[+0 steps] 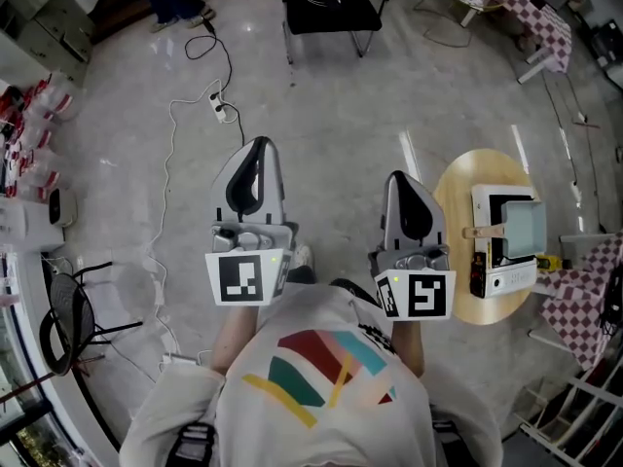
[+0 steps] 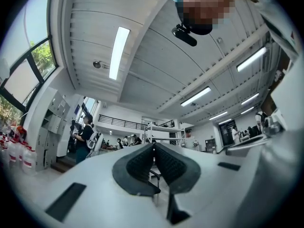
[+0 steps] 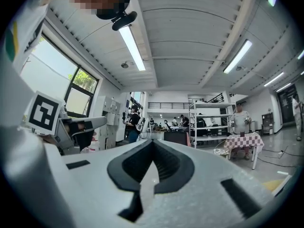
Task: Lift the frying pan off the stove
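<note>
Left gripper [image 1: 257, 146] held out front, jaws shut, nothing in them. Right gripper [image 1: 399, 178] alongside, pinched closed and empty too

My right gripper [image 3: 153, 144] points level across a big hall. Its dark pads [image 3: 135, 165] are pressed together with nothing between them. At the left edge sits my left gripper [image 3: 88, 127], with its marker cube [image 3: 45, 113] nearer me. Behind it a tall window [image 3: 71, 84] shows green leaves. Ahead, a person with a backpack [image 3: 133, 122] stands beside white lockers [image 3: 110, 118]. Metal shelving [image 3: 206, 120] rises right of centre. Further right, another person [image 3: 240, 120] stands behind a desk with a checkered cloth [image 3: 244, 139]. Strip lights [image 3: 134, 46] run along the ribbed ceiling.
</note>
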`<state>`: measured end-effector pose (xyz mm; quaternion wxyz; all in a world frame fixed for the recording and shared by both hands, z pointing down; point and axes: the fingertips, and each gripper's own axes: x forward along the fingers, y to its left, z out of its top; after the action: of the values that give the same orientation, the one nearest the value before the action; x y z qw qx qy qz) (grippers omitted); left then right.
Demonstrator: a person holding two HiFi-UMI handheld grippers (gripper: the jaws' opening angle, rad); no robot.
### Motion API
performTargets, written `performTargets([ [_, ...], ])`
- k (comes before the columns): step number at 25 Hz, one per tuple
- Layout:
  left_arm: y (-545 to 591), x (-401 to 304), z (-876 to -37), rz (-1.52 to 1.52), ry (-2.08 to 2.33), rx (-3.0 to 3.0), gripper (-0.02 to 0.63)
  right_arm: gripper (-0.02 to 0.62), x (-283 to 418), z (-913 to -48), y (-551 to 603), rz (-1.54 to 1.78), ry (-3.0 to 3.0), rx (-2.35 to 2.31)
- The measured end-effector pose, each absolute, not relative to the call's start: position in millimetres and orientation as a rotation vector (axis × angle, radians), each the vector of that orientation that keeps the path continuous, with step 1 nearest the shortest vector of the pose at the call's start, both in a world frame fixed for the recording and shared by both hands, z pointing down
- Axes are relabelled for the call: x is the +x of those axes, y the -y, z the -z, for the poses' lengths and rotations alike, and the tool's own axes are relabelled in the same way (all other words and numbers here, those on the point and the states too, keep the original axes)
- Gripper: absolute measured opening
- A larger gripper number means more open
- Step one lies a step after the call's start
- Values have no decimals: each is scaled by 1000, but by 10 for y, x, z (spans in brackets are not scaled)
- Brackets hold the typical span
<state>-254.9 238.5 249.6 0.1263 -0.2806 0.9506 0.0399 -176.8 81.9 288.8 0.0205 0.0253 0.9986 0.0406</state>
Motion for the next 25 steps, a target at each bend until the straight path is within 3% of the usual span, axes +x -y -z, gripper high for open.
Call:
performTargets([
  [11, -2147, -3172, -2587, -143, -2799, -861, 11, -2, -2275, -3105, -576, -71, -3194, 44],
  [25, -2114, -3294, -2475, -164, -2769, -857, 11, -2, -2454, -3063, -550, -97, -3187, 43],
])
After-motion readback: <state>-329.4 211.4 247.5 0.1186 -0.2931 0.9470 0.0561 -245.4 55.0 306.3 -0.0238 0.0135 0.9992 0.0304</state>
